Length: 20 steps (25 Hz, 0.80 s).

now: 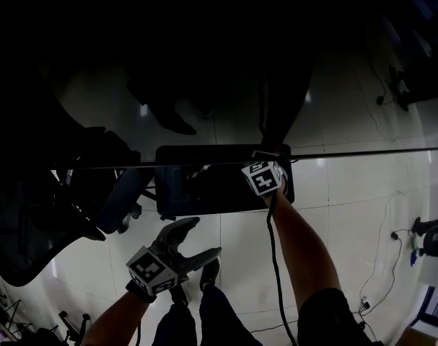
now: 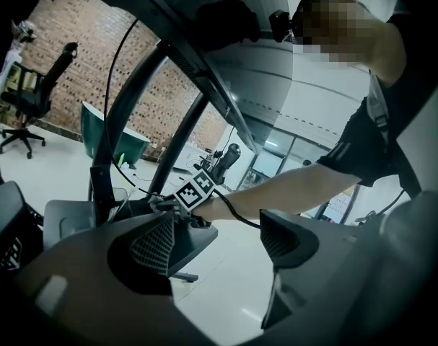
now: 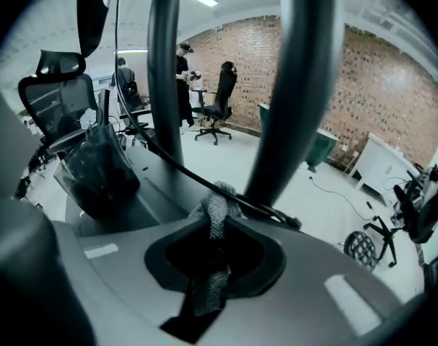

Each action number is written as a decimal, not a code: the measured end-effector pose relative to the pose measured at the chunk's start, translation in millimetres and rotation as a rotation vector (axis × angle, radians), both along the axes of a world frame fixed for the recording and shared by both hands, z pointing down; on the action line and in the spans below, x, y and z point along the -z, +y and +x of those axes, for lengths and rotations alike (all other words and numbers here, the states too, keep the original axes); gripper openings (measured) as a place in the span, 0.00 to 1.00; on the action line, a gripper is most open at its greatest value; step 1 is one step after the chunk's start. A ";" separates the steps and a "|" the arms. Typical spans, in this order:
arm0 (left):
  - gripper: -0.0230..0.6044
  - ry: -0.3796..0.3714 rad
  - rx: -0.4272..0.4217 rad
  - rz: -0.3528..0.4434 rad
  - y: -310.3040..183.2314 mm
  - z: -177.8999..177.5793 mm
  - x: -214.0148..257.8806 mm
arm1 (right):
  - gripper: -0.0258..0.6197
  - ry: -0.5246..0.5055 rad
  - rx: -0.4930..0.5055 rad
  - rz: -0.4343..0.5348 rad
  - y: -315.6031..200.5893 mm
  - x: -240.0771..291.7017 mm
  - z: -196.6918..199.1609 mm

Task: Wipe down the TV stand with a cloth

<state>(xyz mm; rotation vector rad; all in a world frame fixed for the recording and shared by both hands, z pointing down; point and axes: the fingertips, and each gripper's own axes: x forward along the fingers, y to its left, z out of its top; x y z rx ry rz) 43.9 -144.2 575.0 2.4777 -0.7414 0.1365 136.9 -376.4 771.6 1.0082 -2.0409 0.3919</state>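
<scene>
At left, the left gripper [image 2: 219, 244] hangs above the pale tiled floor [image 1: 348, 193], jaws spread wide with nothing between them. At centre stands the black tubular TV stand with its dark flat shelf [image 1: 204, 187]. At right, the right gripper [image 3: 213, 259] is closed tight on a grey knitted cloth [image 3: 217, 209], whose bunched end pokes past the jaw tips and rests at the shelf's near edge, beside a thin black cable [image 3: 175, 166]. The cloth looks light, soft and limp. It is probably best pinched at a bunched fold so a wad leads, though the loose knit could snag on the cable.
</scene>
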 end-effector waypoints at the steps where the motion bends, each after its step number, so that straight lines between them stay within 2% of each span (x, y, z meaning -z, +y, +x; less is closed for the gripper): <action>1: 0.67 -0.002 -0.006 0.005 -0.8 2.3 0.3 | 0.11 0.010 -0.019 0.005 -1.3 0.5 15.3; 8: 0.67 -0.010 -0.034 -0.001 3.5 14.7 -3.2 | 0.11 0.051 -0.149 0.021 -4.6 2.7 96.4; 12: 0.67 -0.014 -0.040 -0.004 7.6 14.6 1.5 | 0.11 0.047 -0.200 0.032 -4.1 5.8 108.9; 14: 0.67 -0.010 -0.038 -0.001 9.8 13.9 2.8 | 0.11 0.001 -0.179 0.069 -1.7 20.7 89.8; 16: 0.67 -0.010 -0.040 -0.004 10.9 12.2 5.5 | 0.11 -0.064 -0.108 0.092 9.0 37.2 47.1; 20: 0.67 -0.017 -0.037 0.004 12.4 6.2 5.4 | 0.11 -0.147 0.054 0.044 51.3 33.2 -50.3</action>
